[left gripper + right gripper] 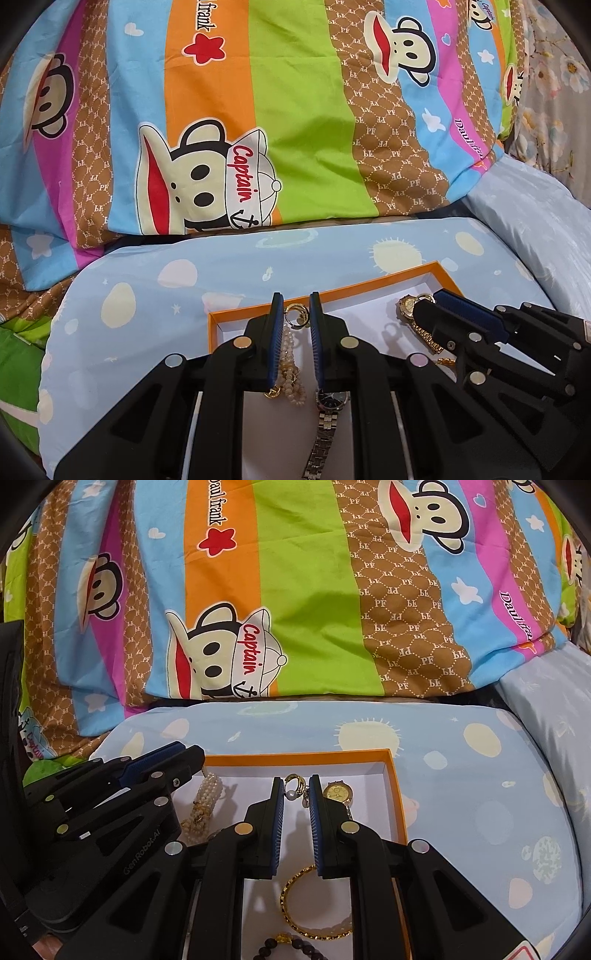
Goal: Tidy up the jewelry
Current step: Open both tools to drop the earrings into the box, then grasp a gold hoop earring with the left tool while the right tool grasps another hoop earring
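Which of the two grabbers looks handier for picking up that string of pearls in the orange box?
Probably the left gripper: the pearl bracelet already lies between its open fingers. The right gripper hovers farther right, over the gold bangle beside the gold watch.

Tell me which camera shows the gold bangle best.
The right wrist view: the textured gold bangle lies in the orange-rimmed box, most of its ring visible below the right claw. The left wrist view shows only a gold sliver that may be it.
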A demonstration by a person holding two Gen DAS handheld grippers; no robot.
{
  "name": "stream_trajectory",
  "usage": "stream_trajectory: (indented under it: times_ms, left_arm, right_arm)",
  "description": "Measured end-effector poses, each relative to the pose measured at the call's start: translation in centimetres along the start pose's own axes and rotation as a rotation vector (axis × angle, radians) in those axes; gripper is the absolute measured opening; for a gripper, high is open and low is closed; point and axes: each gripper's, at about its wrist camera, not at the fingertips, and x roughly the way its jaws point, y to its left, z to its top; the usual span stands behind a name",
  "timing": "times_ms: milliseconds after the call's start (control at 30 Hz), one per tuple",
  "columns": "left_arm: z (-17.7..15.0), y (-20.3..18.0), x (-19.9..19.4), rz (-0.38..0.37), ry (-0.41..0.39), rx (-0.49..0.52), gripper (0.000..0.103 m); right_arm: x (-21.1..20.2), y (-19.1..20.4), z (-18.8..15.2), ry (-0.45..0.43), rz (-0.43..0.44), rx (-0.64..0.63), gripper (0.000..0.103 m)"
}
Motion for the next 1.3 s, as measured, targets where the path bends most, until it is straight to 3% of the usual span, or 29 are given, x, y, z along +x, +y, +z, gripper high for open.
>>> stream_trajectory:
  times_ms: [67,200,500,700,800,967,1300]
  left_arm:
    - [0.0,0.0,-0.1,0.002,-0.006,-0.004,0.015]
    - [0.1,0.2,-0.4,-0.001,-0.026,-0.02,0.039]
    - [0.4,1.2,-1.5,0.003,-0.04,-0.054,0.039]
    - [-0.3,2.8,-5.2,0.01,-0.056,-0.064,0.039]
    - [-1.6,3.5,-8.2,0.021,-0.076,-0.041,0.039]
    - [-5.7,4.5,-12.5,0.003,-0.069,-0.031,0.052]
    - [-13.9,3.1,-13.7,-0.028,0.039,-0.006,0.053]
  right_arm:
    - [-0.1,0.0,0.0,-0.006,0.006,0.004,0.014]
    - [-0.4,-0.4,0.1,-0.018,0.004,0.017,0.016]
    - [-2.2,-0.9,0.3,-0.053,-0.017,0.023,0.016]
    - [-6.3,-1.0,-0.9,-0.083,-0.023,0.017,0.016]
    - [-9.2,-0.6,-2.4,-0.102,-0.03,-0.01,0.018]
    - [-12.9,0.4,-6.6,-0.113,-0.017,-0.015,0.028]
    - [-12.8,2.4,-13.6,-0.027,-0.005,-0.044,0.028]
